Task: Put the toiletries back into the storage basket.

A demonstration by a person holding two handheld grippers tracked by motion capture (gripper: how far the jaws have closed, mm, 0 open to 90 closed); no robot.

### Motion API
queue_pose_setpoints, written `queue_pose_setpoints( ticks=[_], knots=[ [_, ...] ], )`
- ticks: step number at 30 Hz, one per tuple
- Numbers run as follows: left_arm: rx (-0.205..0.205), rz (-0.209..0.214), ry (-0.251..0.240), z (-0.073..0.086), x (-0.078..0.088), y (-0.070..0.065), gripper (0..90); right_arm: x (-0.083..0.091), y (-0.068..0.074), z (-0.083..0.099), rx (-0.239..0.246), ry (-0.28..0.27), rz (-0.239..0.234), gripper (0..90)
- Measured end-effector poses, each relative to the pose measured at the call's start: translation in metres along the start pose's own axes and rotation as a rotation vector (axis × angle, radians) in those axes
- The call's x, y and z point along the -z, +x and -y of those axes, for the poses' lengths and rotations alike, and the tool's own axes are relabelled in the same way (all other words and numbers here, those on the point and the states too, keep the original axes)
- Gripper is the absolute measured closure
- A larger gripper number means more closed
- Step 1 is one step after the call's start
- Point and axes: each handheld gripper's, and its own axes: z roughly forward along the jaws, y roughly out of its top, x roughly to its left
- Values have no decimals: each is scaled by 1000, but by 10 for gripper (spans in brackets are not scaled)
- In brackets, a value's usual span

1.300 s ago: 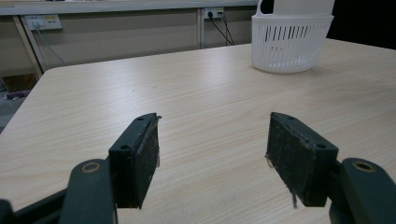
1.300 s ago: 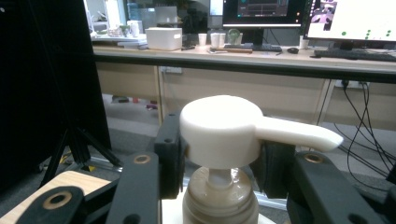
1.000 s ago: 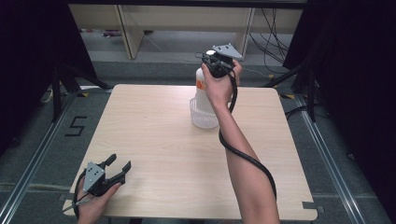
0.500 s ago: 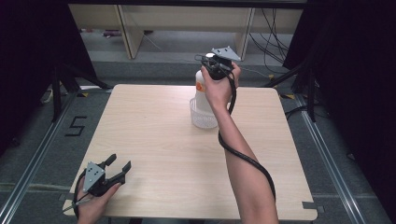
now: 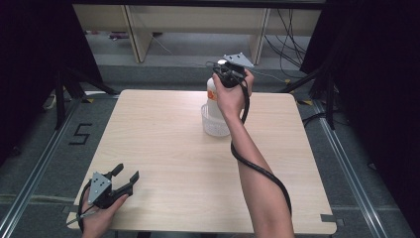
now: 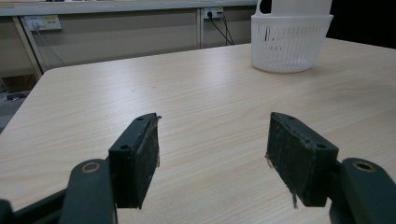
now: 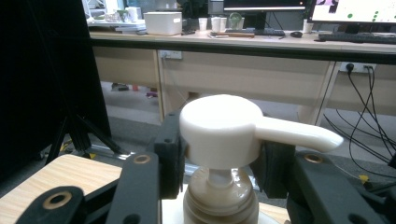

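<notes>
Near edge, table (image 5: 163,148): left gripper (image 5: 126,176) idle, jaws wide apart, nothing between; parked clear of the work, prob. not needed yet. Mid-far: white slotted basket (image 6: 289,42) w/ pump bottle (image 5: 212,94) standing in it, upright. Right gripper (image 7: 219,154) clamped on bottle's pump head (image 7: 224,126), pads either side, nozzle pointing off to one side; grip high, likely to lift or steady the bottle.

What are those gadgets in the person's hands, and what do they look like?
Each hand holds a black two-jaw gripper. The left gripper has flat, rectangular, worn pads and brass-coloured pivot rings. Both the left and the right gripper carry a grey three-cornered plate on top. A thick black cable trails along the right forearm, which is bare of any sleeve.
</notes>
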Motion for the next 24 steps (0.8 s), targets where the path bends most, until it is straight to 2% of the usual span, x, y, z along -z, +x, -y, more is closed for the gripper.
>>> queue_pose_setpoints(
  ticks=[4,7,10,12,24],
  knots=[
    [2,1,-1,0,0,0,336,-2,0,3,7,-2,-3,599],
    [2,2,-1,0,0,0,336,-2,1,6,-14,4,-3,599],
    [3,3,-3,0,0,0,336,-3,1,9,3,9,-3,599],
    [2,1,-3,0,0,0,336,-3,2,11,-15,15,-4,599],
    [1,1,-1,0,0,0,335,-7,1,22,-8,34,-4,598]
  ],
)
